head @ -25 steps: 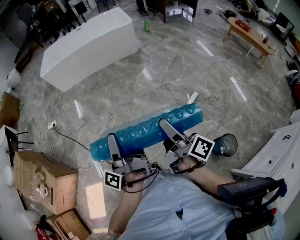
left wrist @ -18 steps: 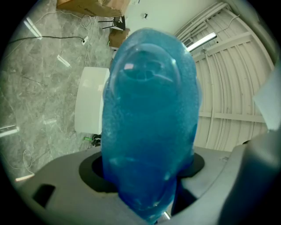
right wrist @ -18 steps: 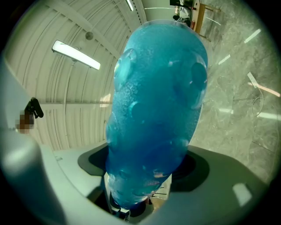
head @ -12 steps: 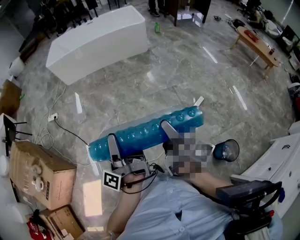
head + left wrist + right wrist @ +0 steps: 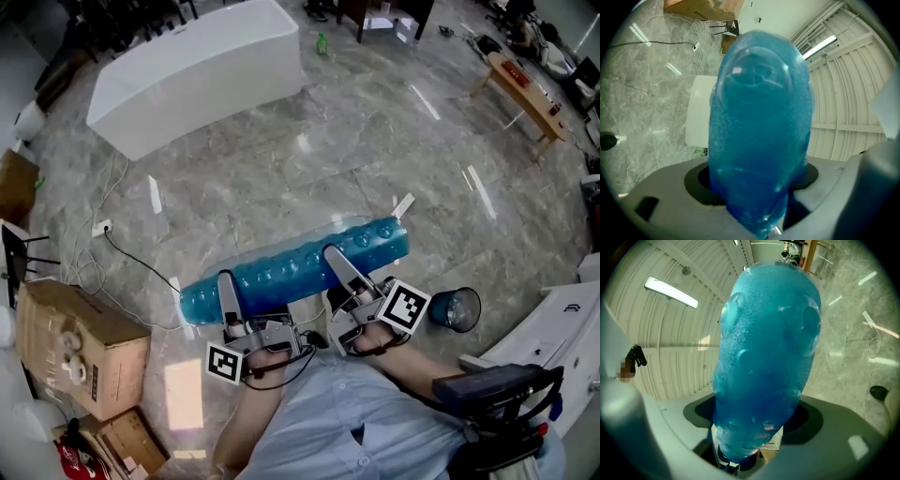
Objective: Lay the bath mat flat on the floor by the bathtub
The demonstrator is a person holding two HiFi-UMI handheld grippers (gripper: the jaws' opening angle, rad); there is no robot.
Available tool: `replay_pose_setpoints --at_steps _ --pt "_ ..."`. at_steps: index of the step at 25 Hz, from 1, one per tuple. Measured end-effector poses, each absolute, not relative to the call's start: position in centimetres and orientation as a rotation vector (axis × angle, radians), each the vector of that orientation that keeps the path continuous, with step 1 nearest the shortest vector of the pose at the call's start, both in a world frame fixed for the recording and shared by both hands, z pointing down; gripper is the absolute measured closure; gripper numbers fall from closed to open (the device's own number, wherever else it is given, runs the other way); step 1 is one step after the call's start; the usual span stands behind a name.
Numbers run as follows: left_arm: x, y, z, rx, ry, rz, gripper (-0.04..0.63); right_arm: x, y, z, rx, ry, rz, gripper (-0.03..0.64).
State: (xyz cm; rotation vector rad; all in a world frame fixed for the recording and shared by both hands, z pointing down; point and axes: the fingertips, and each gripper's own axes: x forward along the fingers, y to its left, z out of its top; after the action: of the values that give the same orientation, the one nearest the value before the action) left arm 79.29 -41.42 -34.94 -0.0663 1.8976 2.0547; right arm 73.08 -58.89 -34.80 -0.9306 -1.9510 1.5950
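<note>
L gripper (image 5: 226, 284) & R gripper (image 5: 334, 258) both pinch rolled blue bath mat (image 5: 281, 267), apparently off floor (image 5: 375, 141); bathtub (image 5: 192, 75) well apart.

Open cardboard box (image 5: 80, 347) at lower left, with a second carton (image 5: 131, 448) just below it. White socket block (image 5: 102, 228) nearby, a black cable (image 5: 139, 265) trailing from it. Green bottle (image 5: 322, 43) upright at top. Wooden bench (image 5: 523, 86) at upper right. Blue round container (image 5: 457, 309) beside a white cabinet (image 5: 553, 328).
</note>
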Motion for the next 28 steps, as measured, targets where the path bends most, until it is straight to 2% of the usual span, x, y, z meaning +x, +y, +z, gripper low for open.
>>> replay_pose_setpoints --at_steps 13,22,28 --pt "57.3 -39.3 -35.1 -0.049 1.893 2.025 0.253 50.5 -56.5 -34.7 -0.957 -1.914 1.564 0.224" --pt "49.0 -36.0 -35.7 -0.022 1.885 1.993 0.252 41.5 -52.9 -35.2 -0.999 -1.881 1.565 0.224" --pt "42.3 -30.0 -33.3 0.019 1.868 2.025 0.252 34.7 -46.8 -32.8 -0.967 -1.876 1.540 0.224"
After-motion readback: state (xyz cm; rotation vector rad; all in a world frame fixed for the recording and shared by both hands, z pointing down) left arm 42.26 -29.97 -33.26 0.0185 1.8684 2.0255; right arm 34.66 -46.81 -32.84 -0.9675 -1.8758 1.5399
